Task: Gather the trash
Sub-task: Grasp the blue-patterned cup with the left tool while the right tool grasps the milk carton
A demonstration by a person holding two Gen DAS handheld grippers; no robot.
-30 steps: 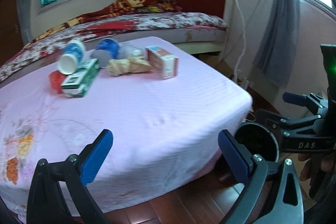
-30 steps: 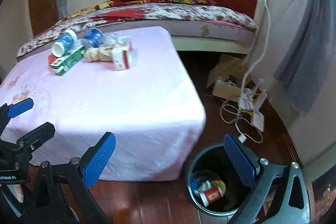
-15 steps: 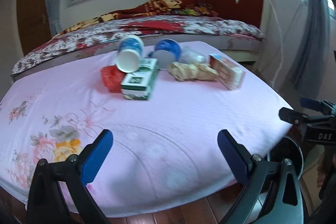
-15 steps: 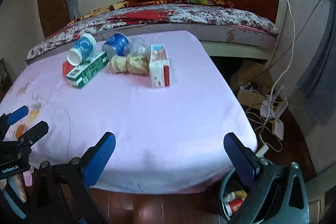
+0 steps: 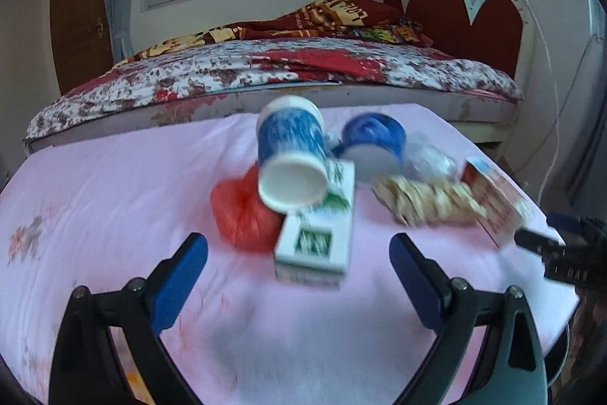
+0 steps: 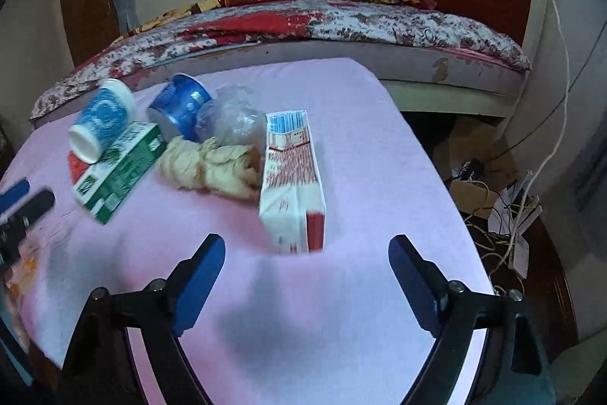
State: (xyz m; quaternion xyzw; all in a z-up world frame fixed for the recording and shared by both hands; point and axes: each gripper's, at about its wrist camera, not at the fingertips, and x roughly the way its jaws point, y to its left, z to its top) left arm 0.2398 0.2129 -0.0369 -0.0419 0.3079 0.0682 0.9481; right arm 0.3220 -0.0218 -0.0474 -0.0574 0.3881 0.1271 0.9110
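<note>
Left gripper (image 5: 297, 253): jaws wide apart, nothing between the pads. Directly ahead of it, just beyond the fingertips, lies the green-and-white carton (image 5: 316, 238), its near end centred between the two fingers. A blue-and-white paper cup (image 5: 292, 162) lies on its side across the far part of this carton, open mouth toward the gripper. A crumpled red bag (image 5: 242, 215) touches the carton on the left-finger side. Farther ahead and toward the right finger lie a second blue cup (image 5: 373, 139), a clear plastic wad (image 5: 428, 160) and a crumpled beige wrapper (image 5: 428, 202).

Right gripper (image 6: 306, 255): jaws set wide with nothing held; they have just been closing and no item stands between the pads. The red-and-white carton (image 6: 294, 185) lies just ahead of the fingertips, lengthwise along the pointing line, its near end roughly centred in the gap but beyond the pads. The beige wrapper touches its left side.

All items rest on the pink cloth (image 6: 341, 310) of the table. The right gripper's tips appear at the right edge of the left wrist view, beside the red-and-white carton.
</note>
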